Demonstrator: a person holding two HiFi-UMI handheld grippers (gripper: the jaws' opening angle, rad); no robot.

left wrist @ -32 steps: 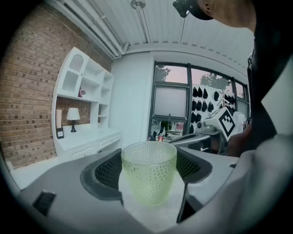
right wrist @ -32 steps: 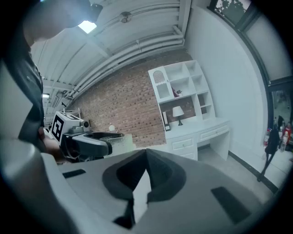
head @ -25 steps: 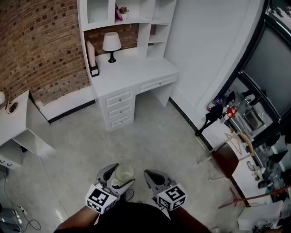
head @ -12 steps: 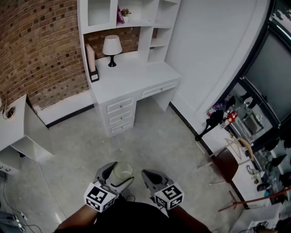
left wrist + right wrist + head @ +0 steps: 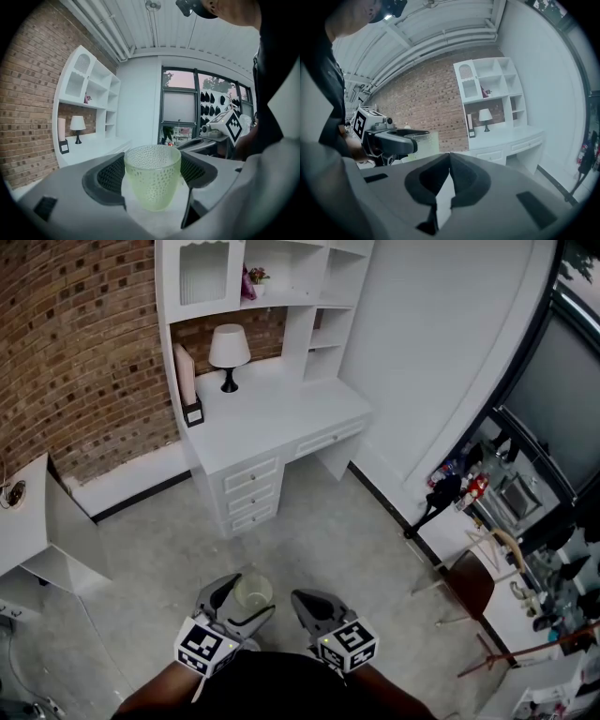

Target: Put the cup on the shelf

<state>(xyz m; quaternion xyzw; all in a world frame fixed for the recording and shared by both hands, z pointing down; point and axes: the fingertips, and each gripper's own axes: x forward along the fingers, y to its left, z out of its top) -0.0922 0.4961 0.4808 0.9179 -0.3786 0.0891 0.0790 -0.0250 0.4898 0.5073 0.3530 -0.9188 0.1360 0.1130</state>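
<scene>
A pale green dimpled glass cup [image 5: 152, 176] stands upright between the jaws of my left gripper [image 5: 242, 601], which is shut on it; from the head view the cup [image 5: 251, 593] shows just above the floor at the bottom middle. My right gripper [image 5: 309, 606] hangs beside it, shut with nothing between its jaws, its tips meeting [image 5: 449, 157]. The white shelf unit [image 5: 272, 277] rises over a white desk [image 5: 272, 413] against the brick wall, well ahead of both grippers. The left gripper and cup [image 5: 415, 140] also appear at the left of the right gripper view.
A white lamp [image 5: 229, 348] and a pink upright box [image 5: 184, 373] stand on the desk. A low white cabinet [image 5: 37, 531] sits at the left. A brown chair [image 5: 469, 582] and cluttered items line the right wall. Grey floor [image 5: 319, 521] lies between me and the desk.
The view has drifted forward and up a little, so the desk and shelves sit lower and nearer in the picture. Both grippers keep their pose, the cup still held.
</scene>
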